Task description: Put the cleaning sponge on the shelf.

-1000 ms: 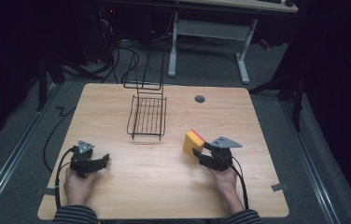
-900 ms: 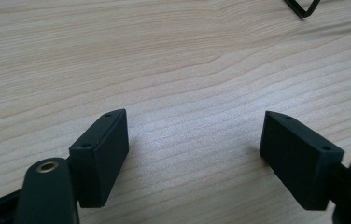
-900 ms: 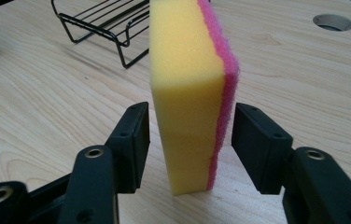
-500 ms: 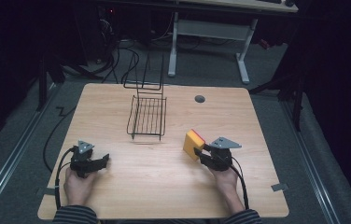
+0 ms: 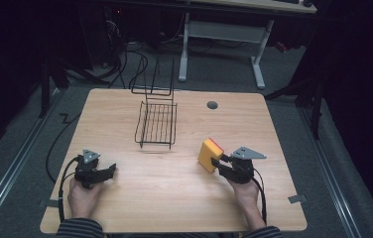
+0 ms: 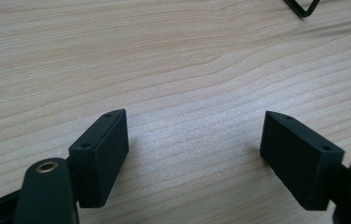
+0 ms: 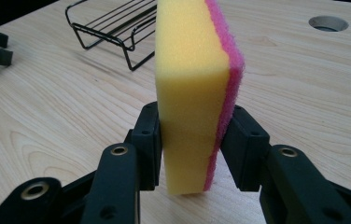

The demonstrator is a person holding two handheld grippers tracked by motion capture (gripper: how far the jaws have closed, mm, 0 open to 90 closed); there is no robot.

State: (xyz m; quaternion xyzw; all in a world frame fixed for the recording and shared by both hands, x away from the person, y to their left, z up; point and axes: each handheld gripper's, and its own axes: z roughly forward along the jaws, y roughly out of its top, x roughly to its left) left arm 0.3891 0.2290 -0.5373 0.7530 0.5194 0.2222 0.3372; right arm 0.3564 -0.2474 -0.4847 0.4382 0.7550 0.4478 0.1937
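A yellow sponge (image 5: pixel 209 154) with a pink scouring face stands on edge in my right gripper (image 5: pixel 222 163), which is shut on it at the table's right front. In the right gripper view the sponge (image 7: pixel 194 88) rises upright between the two black jaws, squeezed near its lower end, with my right gripper (image 7: pixel 190 147) low over the wood. My left gripper (image 5: pixel 108 171) rests at the left front, open. The left gripper view has my left gripper (image 6: pixel 194 156) with jaws wide apart and bare wood between them. A black wire rack (image 5: pixel 156 123) sits mid-table, beyond both grippers.
The wooden table (image 5: pixel 254 124) has a round cable hole (image 5: pixel 212 105) at the back right. The rack's tall wire back (image 5: pixel 153 79) stands at the far edge. A corner of the wire rack (image 6: pixel 302 8) lies ahead of the left gripper. Desk legs and cables lie on the floor beyond.
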